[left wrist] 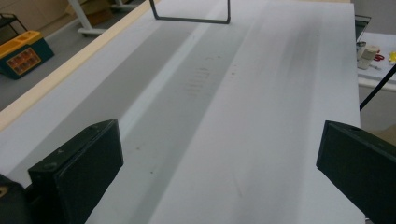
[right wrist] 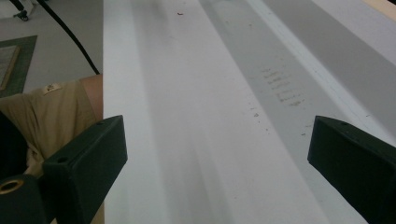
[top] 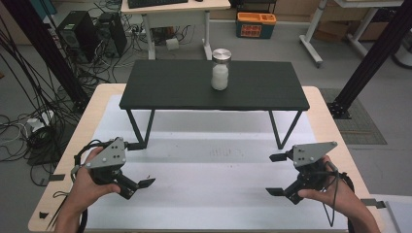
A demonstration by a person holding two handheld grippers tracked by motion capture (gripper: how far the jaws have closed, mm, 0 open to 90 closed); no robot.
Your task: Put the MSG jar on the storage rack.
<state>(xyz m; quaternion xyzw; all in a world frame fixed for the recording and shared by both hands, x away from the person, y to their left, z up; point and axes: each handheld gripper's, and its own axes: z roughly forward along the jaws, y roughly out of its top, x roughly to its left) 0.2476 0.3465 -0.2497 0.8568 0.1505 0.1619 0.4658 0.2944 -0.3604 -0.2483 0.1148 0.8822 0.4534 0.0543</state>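
White tabletop (top: 204, 194) lying under both hands. Left gripper (top: 138, 165) hovering low at left, jaws spread wide, holding nothing. Right gripper (top: 276, 174) mirroring at right, jaws wide, empty. Glass jar (top: 220, 69), lid on, white contents half-filling it, standing on black raised shelf (top: 170, 87), well apart from both.

Soft even light, slightly blurred

Right tool (right wrist: 217, 158), jaws wide apart over white table (right wrist: 196, 116).

Grey floor (top: 379, 92); tangled cables (top: 29, 111); white desk (top: 175, 7).
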